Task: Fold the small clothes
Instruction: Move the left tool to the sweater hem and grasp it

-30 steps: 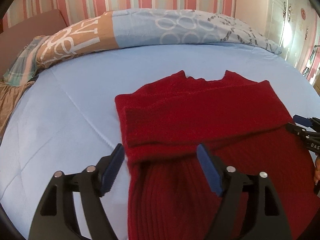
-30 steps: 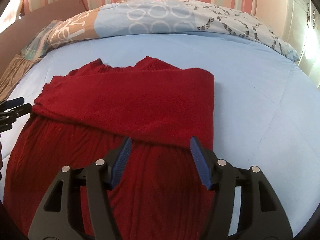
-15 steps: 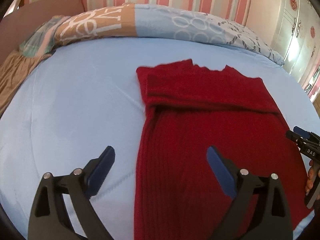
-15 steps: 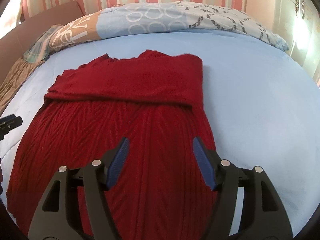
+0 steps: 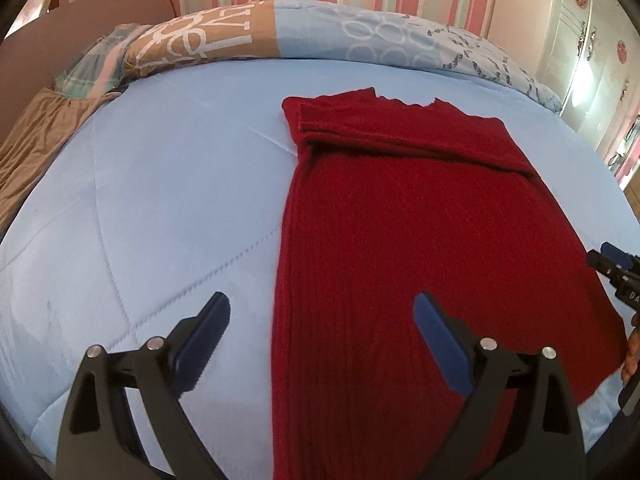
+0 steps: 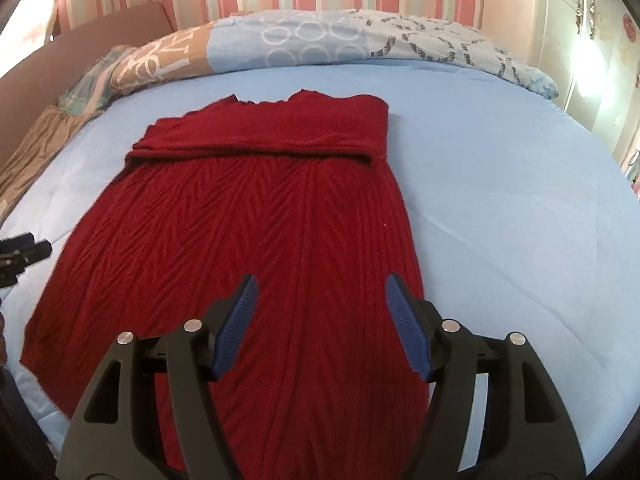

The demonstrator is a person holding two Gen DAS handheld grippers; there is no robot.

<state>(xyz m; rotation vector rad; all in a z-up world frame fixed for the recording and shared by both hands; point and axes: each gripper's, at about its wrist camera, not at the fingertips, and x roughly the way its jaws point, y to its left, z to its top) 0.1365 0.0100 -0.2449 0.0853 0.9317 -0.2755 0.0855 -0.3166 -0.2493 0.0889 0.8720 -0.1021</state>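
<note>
A dark red knitted sweater (image 5: 420, 232) lies flat on the light blue bed, its sleeves folded across the chest near the collar; it also shows in the right wrist view (image 6: 256, 232). My left gripper (image 5: 322, 322) is open and empty, hovering over the sweater's lower left edge. My right gripper (image 6: 320, 302) is open and empty above the sweater's lower right part. The right gripper's tip shows at the right edge of the left wrist view (image 5: 616, 268), the left gripper's tip at the left edge of the right wrist view (image 6: 24, 248).
The light blue quilt (image 5: 160, 200) covers the bed. A patterned blue and tan duvet roll (image 5: 280, 32) lies along the far edge below a pink striped wall. A brown cloth (image 5: 36, 136) hangs at the far left. A white wardrobe (image 6: 600, 40) stands at the right.
Both grippers have drawn back toward the sweater's hem and risen, staying open. The folded sleeves lie where they were left, now farther from the fingers.
</note>
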